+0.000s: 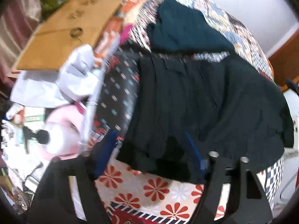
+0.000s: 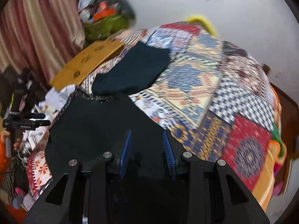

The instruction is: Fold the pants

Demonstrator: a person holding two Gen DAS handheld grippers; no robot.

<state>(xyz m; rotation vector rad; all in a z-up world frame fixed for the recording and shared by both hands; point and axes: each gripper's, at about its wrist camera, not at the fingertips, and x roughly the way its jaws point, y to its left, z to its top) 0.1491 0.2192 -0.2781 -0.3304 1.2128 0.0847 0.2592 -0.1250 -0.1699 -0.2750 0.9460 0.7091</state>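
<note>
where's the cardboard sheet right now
The cardboard sheet lies at the far left edge of the quilt, below the curtain in the right wrist view, just left of the folded dark cloth.

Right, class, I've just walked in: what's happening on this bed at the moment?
A person with a gripper in each hand is folding black pants on a patchwork quilt. The right gripper is open over the cloth, the left gripper open at the near edge. A folded dark garment lies beyond.
</note>
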